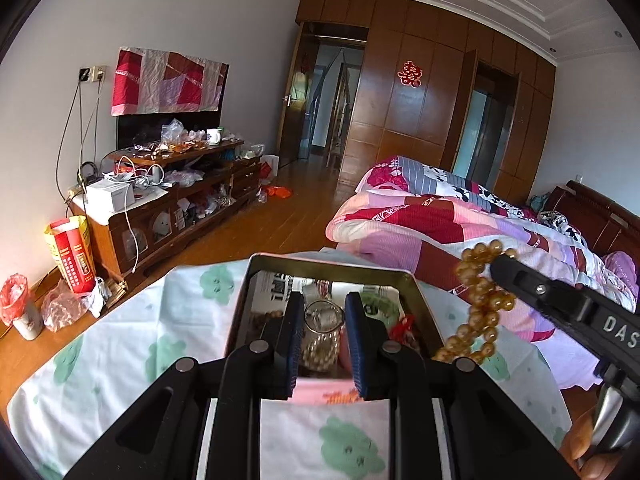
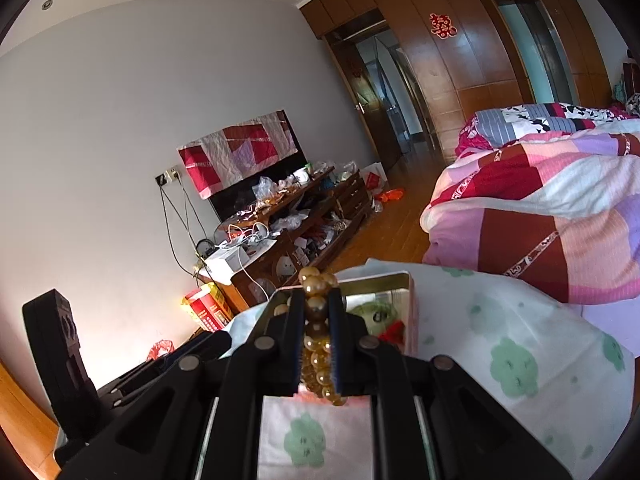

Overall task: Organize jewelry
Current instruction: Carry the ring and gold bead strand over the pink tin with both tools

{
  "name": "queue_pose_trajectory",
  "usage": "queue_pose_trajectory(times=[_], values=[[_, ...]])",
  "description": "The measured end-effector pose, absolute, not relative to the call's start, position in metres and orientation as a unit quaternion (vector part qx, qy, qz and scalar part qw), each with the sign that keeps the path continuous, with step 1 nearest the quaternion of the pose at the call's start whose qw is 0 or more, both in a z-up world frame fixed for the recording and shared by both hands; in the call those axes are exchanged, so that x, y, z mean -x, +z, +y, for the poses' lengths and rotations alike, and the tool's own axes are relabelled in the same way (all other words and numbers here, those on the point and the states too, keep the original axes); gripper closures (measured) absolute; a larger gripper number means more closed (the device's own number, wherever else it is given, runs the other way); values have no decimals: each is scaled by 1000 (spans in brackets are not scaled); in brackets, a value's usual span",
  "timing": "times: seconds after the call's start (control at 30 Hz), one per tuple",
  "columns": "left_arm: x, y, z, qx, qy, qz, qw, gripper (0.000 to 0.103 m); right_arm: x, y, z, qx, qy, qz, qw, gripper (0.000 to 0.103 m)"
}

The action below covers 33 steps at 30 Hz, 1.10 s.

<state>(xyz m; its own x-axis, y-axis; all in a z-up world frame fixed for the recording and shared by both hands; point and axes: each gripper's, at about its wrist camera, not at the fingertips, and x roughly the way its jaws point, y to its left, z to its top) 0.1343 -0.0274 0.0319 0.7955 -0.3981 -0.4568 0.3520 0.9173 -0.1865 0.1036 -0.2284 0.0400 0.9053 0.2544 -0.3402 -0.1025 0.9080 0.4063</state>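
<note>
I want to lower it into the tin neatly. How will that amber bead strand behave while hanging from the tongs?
Probably floppy: the bead strand droops in loops below the right tongs. Its glossy round beads may slip or roll on landing in the tin.

A table draped in a white cloth with green flower prints is carrying the work. An open metal tin is sitting directly on the cloth (rim pale, inner walls mirror-bright), holding a watch and mixed trinkets. The tin is lying toward the far edge. Wooden floor is showing beyond.
</note>
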Motion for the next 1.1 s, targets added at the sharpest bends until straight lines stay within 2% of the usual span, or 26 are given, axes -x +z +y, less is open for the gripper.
queue_pose_trajectory(times=[0.4,0.57,1.1], values=[[-182,18,-44,44,-189,267,944,82,-161,19,-241,-209,74,219,950,89],[-201,4,-50,38,-172,288,941,82,-186,0,-239,-233,85,252,935,89],[-213,-24,-56,-2,-116,340,933,82,-198,-29,-224,-173,46,301,937,88]])
